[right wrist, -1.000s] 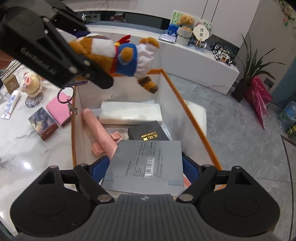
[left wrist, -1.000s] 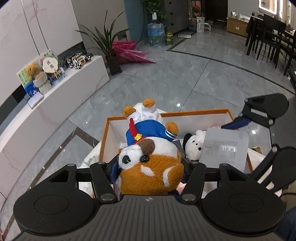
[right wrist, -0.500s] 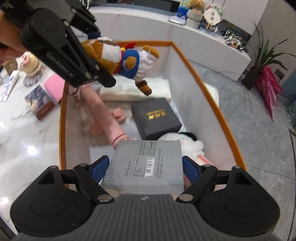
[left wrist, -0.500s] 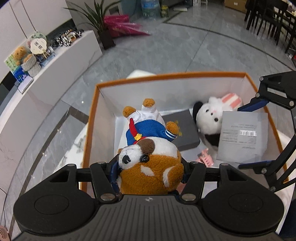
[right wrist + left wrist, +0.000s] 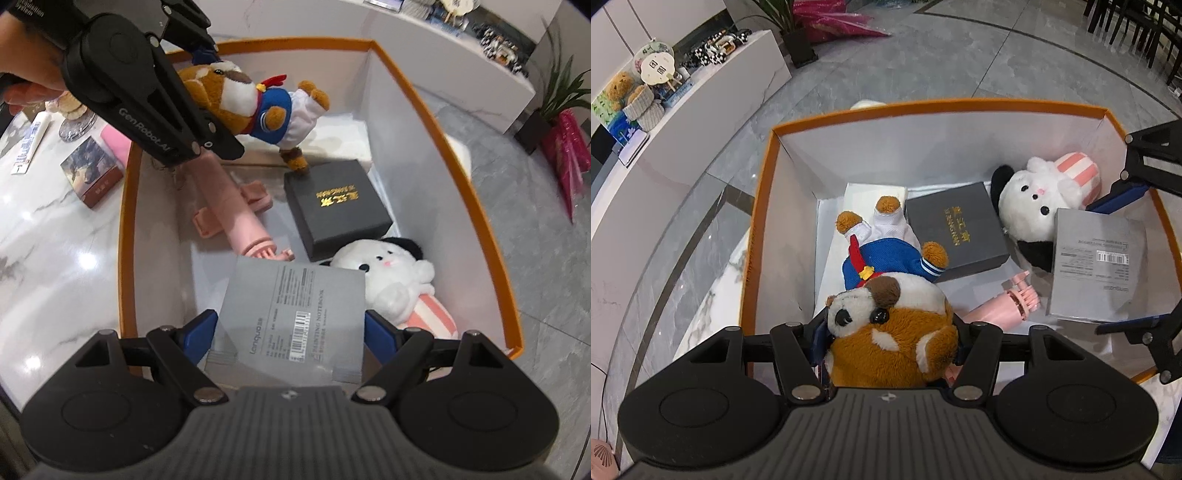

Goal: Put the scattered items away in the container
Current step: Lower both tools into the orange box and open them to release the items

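1. the left tool point(image 5: 892, 341) grips a brown and white plush dog point(image 5: 886, 314) by the head, held over the left part of the orange-rimmed box point(image 5: 938, 105).
2. the right tool point(image 5: 290, 332) clamps a grey notebook point(image 5: 295, 317) between its blue pads, over the box's near end.
3. in the box lie a black gift box point(image 5: 336, 208), a white plush toy point(image 5: 384, 269) and a pink tube-shaped item point(image 5: 236, 210).
4. on the marble desk point(image 5: 55, 240) beside the box lie a small book point(image 5: 92, 170) and a white tube point(image 5: 31, 142).
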Tool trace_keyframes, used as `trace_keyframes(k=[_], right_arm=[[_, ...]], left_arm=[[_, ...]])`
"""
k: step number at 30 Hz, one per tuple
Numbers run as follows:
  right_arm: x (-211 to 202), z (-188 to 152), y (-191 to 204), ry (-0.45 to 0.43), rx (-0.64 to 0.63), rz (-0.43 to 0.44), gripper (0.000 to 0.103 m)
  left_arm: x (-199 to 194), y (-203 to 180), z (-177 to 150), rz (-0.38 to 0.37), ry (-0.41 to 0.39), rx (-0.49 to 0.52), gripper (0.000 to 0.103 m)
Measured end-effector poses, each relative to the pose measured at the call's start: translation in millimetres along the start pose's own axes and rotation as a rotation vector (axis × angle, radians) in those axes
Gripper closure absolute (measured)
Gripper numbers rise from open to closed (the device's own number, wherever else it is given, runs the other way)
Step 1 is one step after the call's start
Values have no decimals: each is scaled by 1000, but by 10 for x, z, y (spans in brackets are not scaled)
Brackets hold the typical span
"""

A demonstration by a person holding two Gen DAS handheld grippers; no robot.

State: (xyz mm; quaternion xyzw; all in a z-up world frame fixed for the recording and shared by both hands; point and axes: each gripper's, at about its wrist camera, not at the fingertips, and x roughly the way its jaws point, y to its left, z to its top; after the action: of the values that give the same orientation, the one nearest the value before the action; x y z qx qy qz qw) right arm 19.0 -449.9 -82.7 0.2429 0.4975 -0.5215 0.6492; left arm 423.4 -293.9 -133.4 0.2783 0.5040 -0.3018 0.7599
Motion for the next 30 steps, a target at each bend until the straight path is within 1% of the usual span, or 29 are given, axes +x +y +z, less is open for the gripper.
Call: trace_keyframes(k=[6,11,15,19,21,23,25,30], right_arm=[[155,93,-122,143,22,141,19],[193,110,-76,239,-41,211,19],[230,125,-57,277,-35,215,19],[293,106,-93,300,-15,173,19],[325,113,-147,313,3,190,20],[344,98,-164,319,17,207,19],[354,81,-176,324,29,207,18],[325,21,-159,321,44,212,18]], left_arm=[[83,10,-7,-7,21,-6,34],[105,22,-28,-13,26,-3,34],[139,37,-42,-12,33,-4,34],[174,42,-49,-14,42,-5,33],[191,48,-49,-16,46,-8,32],[209,55,-44,-21,53,-13,31],[218,57,-48,-25,59,-13,30],[210,54,-59,-20,56,-12,30]])
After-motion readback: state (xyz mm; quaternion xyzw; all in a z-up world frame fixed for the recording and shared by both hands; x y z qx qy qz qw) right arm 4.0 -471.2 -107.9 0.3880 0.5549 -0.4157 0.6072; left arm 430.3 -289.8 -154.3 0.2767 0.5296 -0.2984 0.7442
